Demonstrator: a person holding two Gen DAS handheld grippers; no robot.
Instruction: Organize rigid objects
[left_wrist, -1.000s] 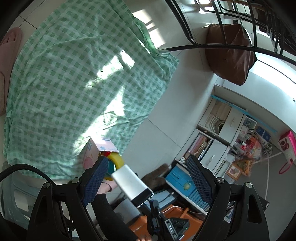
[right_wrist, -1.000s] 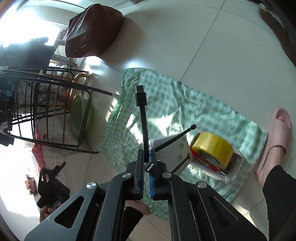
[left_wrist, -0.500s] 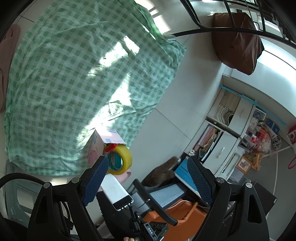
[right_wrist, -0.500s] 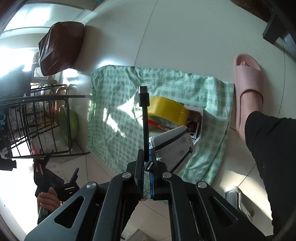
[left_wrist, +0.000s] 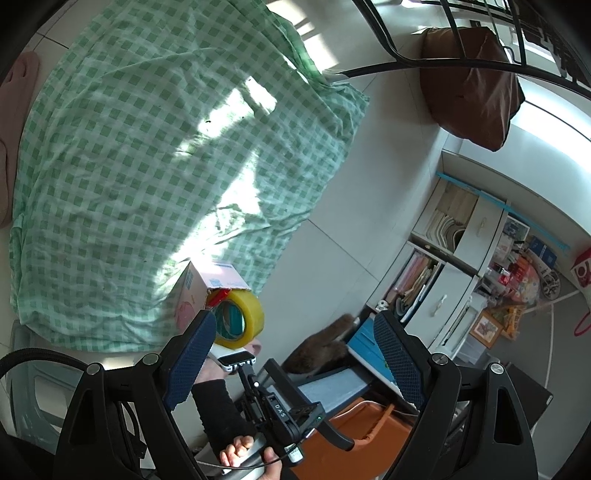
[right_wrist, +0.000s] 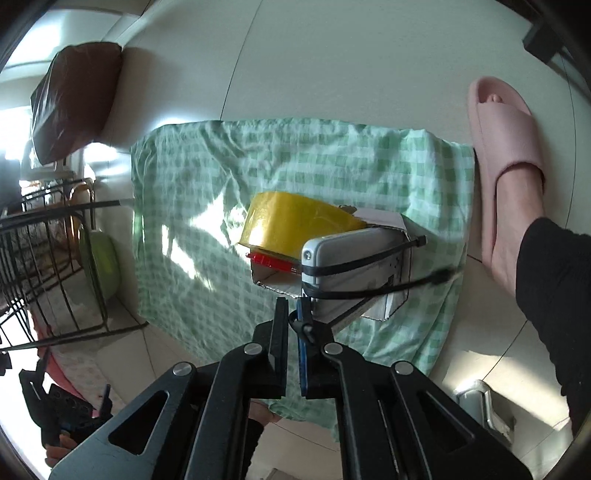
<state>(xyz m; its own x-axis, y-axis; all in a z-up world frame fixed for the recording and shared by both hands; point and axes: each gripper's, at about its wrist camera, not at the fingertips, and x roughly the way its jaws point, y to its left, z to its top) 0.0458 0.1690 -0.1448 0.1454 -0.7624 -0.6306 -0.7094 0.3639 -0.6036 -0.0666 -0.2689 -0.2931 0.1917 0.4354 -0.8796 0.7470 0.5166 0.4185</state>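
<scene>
Right gripper (right_wrist: 292, 314) lowered toward box (right_wrist: 391, 306), jaws opening around cable (right_wrist: 354, 293), steeply down-tilted.

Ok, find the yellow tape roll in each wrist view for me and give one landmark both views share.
Left wrist view: the yellow tape roll sits low and left of centre, at the mouth of the small cardboard box.
Right wrist view: the yellow tape roll is near centre, just above the silver power bank.
Shared landmark: the green checked cloth.
</scene>
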